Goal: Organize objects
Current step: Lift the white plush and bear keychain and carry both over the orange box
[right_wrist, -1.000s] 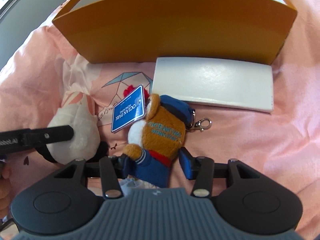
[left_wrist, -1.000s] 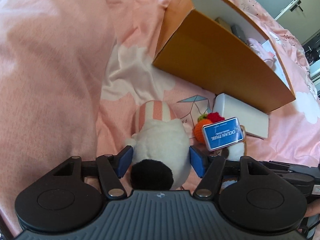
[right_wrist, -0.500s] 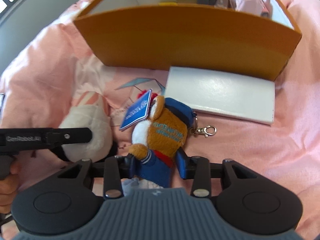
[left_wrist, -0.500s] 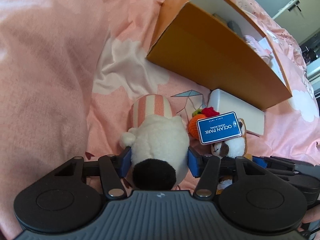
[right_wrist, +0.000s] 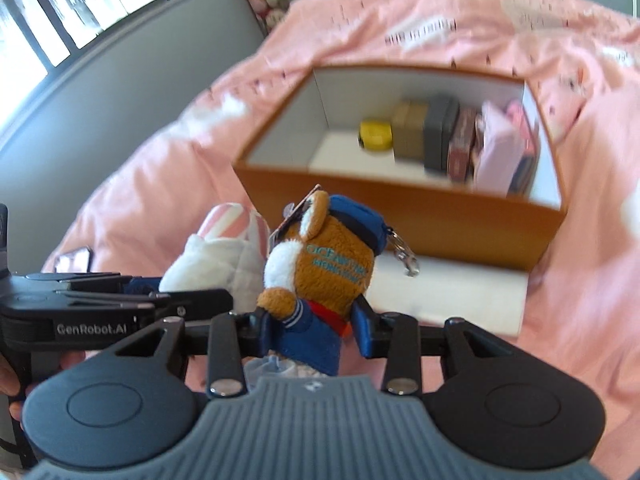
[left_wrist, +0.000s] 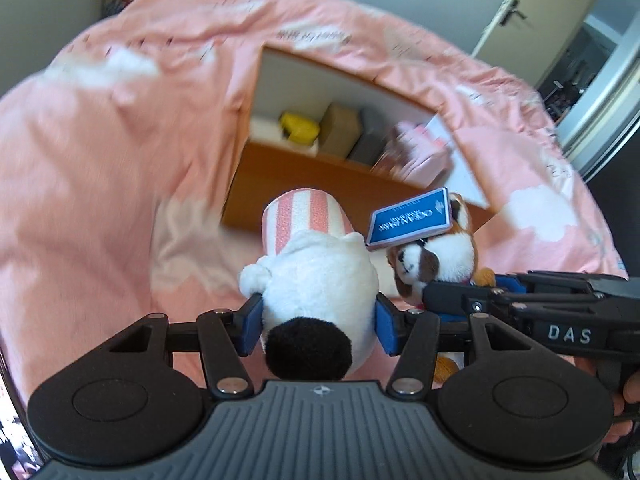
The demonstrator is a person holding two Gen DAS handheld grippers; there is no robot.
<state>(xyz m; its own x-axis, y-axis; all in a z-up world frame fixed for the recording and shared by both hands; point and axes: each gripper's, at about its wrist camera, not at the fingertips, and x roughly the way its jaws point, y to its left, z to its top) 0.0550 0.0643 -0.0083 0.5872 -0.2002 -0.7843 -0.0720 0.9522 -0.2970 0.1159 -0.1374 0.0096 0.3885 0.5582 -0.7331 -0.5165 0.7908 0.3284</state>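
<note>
My left gripper (left_wrist: 318, 322) is shut on a white plush toy (left_wrist: 320, 276) with a pink striped part and a black pompom, held up above the bed. My right gripper (right_wrist: 308, 326) is shut on a brown plush keychain in a blue sailor suit (right_wrist: 320, 260), with a blue Ocean Park tag (left_wrist: 410, 222). The two toys hang side by side in front of the open orange box (right_wrist: 420, 216); the white plush also shows in the right wrist view (right_wrist: 216, 260), the brown plush in the left wrist view (left_wrist: 436, 256).
The orange box (left_wrist: 304, 168) holds a yellow item (right_wrist: 376, 134), a tan box (right_wrist: 408, 130), a grey box (right_wrist: 440, 138) and pink packets (right_wrist: 500, 148). A white flat box (right_wrist: 452, 296) lies before it on the pink duvet (left_wrist: 100, 140). A door (left_wrist: 520, 4) stands at the far right.
Both grippers have lifted their toys off the duvet and risen, so the inside of the orange box has come into view. The views are blurred by motion.
</note>
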